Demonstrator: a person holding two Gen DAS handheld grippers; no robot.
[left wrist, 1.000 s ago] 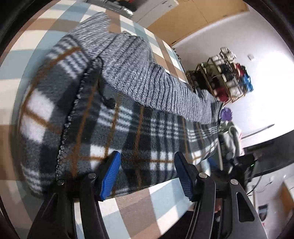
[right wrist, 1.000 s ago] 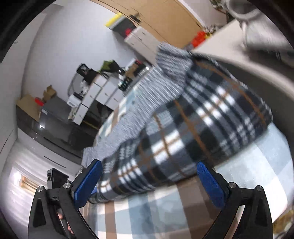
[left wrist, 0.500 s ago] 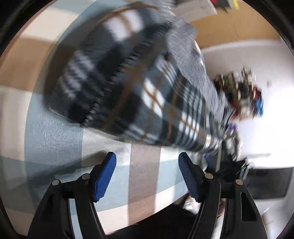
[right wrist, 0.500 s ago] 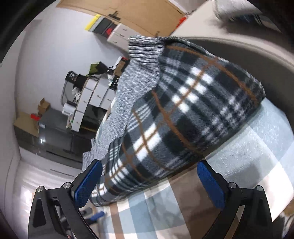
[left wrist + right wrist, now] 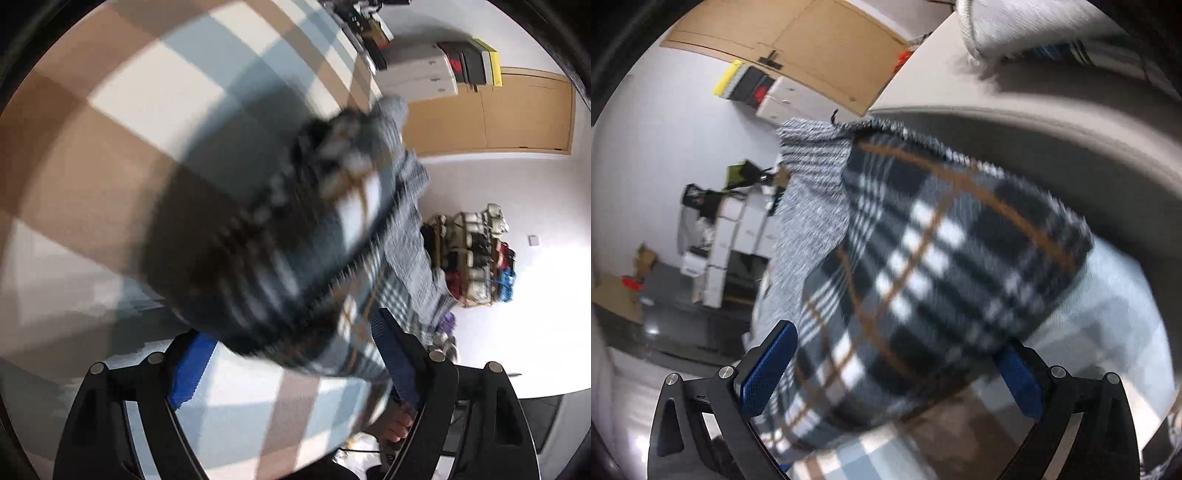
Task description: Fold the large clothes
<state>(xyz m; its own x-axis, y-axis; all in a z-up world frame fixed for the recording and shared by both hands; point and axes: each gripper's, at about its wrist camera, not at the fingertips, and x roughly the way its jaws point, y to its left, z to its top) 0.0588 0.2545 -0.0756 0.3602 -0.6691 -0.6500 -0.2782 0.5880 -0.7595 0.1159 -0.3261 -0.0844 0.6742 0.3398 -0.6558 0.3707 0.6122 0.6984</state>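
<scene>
A: Where is the plaid garment [image 5: 923, 280]?

B: It lies folded on the checked tablecloth [image 5: 122, 122], a dark bundle with white and brown lines. A grey ribbed knit part [image 5: 812, 192] shows along its far side in the right wrist view. In the left wrist view the plaid garment [image 5: 295, 236] is badly blurred, so its folds cannot be told there, but the bundle sits toward the near edge of the tabletop, with bare checked cloth to the left and beyond it.

A: And the left gripper [image 5: 291, 363]?

B: Its blue pads stand well apart, and the jaws have just been opening. The near end of the bundle reaches down between the two fingers, yet neither pad presses on it. The right-hand pad stands just beside the plaid edge; the blur hides whether they touch.

A: The right gripper [image 5: 890, 373]?

B: Also spread wide. The plaid bundle fills the space between its blue pads, and part of the right-hand pad is hidden behind the fabric. I see no pinch on the cloth, so it reads as apart, with the garment lying between the fingers.

A: Anything else nearby?

B: A pale folded cloth [image 5: 1034, 26] lies on the beige surface past the tablecloth's far edge, and a shelf rack [image 5: 476, 254] stands against the white wall.
</scene>
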